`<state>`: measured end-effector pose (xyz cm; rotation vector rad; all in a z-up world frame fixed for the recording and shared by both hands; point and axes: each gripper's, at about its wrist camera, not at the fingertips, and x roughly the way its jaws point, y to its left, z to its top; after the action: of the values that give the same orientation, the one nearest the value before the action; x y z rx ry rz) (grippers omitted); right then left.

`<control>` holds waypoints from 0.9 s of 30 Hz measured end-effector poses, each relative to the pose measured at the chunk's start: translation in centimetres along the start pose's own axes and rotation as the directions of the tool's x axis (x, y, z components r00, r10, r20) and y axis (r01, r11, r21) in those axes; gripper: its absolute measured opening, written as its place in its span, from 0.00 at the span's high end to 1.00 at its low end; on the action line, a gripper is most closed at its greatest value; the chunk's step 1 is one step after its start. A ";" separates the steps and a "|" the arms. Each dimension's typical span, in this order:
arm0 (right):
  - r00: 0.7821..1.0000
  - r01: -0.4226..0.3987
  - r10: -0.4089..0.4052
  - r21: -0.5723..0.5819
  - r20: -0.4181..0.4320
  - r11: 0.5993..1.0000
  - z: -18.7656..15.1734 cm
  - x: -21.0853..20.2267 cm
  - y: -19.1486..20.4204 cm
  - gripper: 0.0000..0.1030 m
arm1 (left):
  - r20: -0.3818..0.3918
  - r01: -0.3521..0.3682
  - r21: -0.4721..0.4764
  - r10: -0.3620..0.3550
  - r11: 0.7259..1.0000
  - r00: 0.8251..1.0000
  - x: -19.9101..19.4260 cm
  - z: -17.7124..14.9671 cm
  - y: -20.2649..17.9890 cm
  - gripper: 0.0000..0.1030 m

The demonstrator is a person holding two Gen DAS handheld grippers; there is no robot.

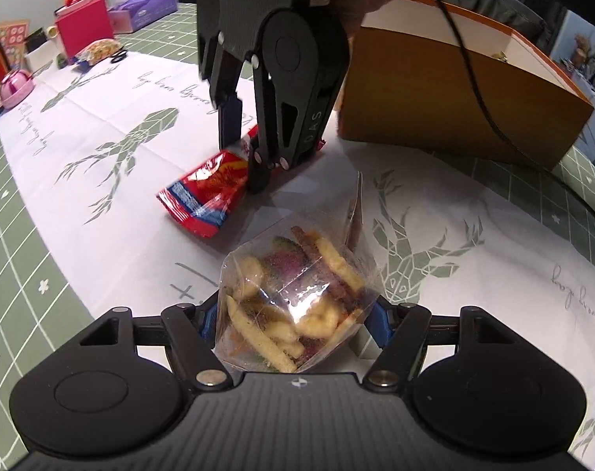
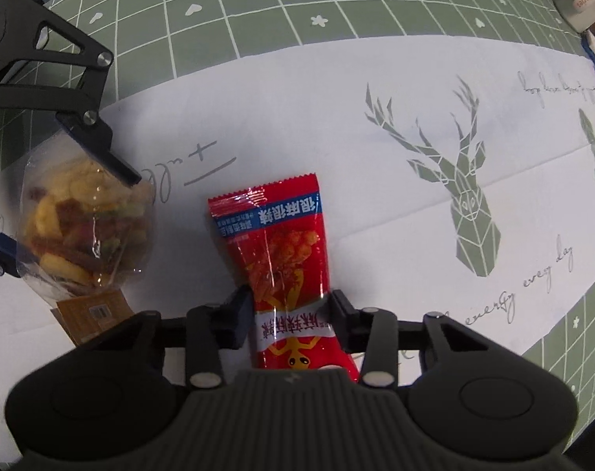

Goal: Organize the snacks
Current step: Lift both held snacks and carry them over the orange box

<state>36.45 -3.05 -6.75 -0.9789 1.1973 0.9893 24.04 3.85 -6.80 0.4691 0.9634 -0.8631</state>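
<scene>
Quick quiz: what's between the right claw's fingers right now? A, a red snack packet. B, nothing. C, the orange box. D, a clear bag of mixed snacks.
A: in the right wrist view the right claw has its fingers pinching the red snack packet; the clear bag sits in the left claw.

Red snack packet (image 2: 287, 259) with a blue band, white lettering and yellow figure; clear bag (image 1: 297, 306) of yellow, red and green snacks; white cloth (image 2: 376, 180) printed with grey-green geometric deer; green desk (image 2: 258, 8) mat gridded white; orange-brown box (image 1: 446, 98).
</scene>
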 end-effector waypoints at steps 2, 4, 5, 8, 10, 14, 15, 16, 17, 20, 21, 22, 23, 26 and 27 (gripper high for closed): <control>0.999 0.040 -0.041 0.020 0.017 0.999 0.2 -1.1 0.3 0.67 | 0.007 -0.044 -0.002 0.044 0.999 0.999 -0.4 0.1 -0.2 0.24; 0.997 0.066 -0.068 0.046 0.039 0.997 0.2 -2.8 0.3 0.68 | 0.016 -0.078 -0.023 0.078 0.997 0.997 -1.1 0.3 -0.2 0.24; 0.996 0.074 -0.076 0.052 0.050 0.996 0.1 -3.6 0.5 0.68 | 0.023 -0.091 -0.038 0.092 0.995 0.995 -1.6 0.3 -0.2 0.24; 0.993 0.089 -0.094 0.062 0.076 0.994 -0.2 -5.6 1.5 0.68 | 0.039 -0.111 -0.089 0.114 0.990 0.993 -3.3 0.4 -0.1 0.24; 0.990 0.108 -0.114 0.067 0.088 0.992 -0.4 -7.3 1.8 0.68 | 0.039 -0.138 -0.124 0.143 0.983 0.989 -4.4 0.7 -0.2 0.24; 0.978 0.160 -0.174 0.119 0.116 0.980 -2.0 -10.3 3.4 0.68 | 0.029 -0.168 -0.148 0.174 0.975 0.984 -6.2 1.0 -1.7 0.24; 0.974 0.171 -0.190 0.147 0.127 0.974 -2.6 -11.1 3.7 0.68 | 0.022 -0.172 -0.149 0.177 0.974 0.984 -6.6 1.1 -2.3 0.24; 0.968 0.184 -0.211 0.185 0.138 0.965 -3.3 -11.9 3.9 0.68 | 0.016 -0.179 -0.148 0.183 0.973 0.983 -6.9 1.2 -2.9 0.24; 0.962 0.194 -0.230 0.219 0.150 0.956 -4.1 -12.6 4.2 0.68 | 0.013 -0.189 -0.145 0.193 0.971 0.981 -7.2 1.5 -3.5 0.24; 0.944 0.204 -0.269 0.300 0.193 0.932 -7.1 -14.5 5.4 0.68 | 0.023 -0.202 -0.148 0.208 0.968 0.978 -8.2 2.2 -5.5 0.24; 0.936 0.201 -0.279 0.324 0.214 0.925 -8.1 -15.1 5.8 0.68 | 0.032 -0.203 -0.155 0.210 0.967 0.977 -8.7 2.5 -6.1 0.24; 0.927 0.194 -0.290 0.357 0.239 0.914 -9.4 -15.9 6.3 0.69 | 0.044 -0.201 -0.165 0.210 0.966 0.977 -9.1 2.7 -6.6 0.24; 0.916 0.187 -0.303 0.389 0.262 0.902 -10.6 -16.6 6.8 0.68 | 0.055 -0.202 -0.173 0.214 0.964 0.975 -9.5 3.1 -7.2 0.24; 0.891 0.153 -0.330 0.478 0.312 0.865 -14.6 -18.5 8.4 0.68 | 0.081 -0.206 -0.204 0.227 0.957 0.971 -10.3 4.0 -9.1 0.24; 0.884 0.156 -0.344 0.495 0.316 0.855 -15.7 -19.0 9.0 0.68 | 0.088 -0.211 -0.215 0.234 0.954 0.968 -10.4 4.2 -9.7 0.24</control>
<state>21.80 -17.19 9.82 -0.5070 0.8694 0.6064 15.40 -0.39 4.46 0.3408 0.8654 -0.5735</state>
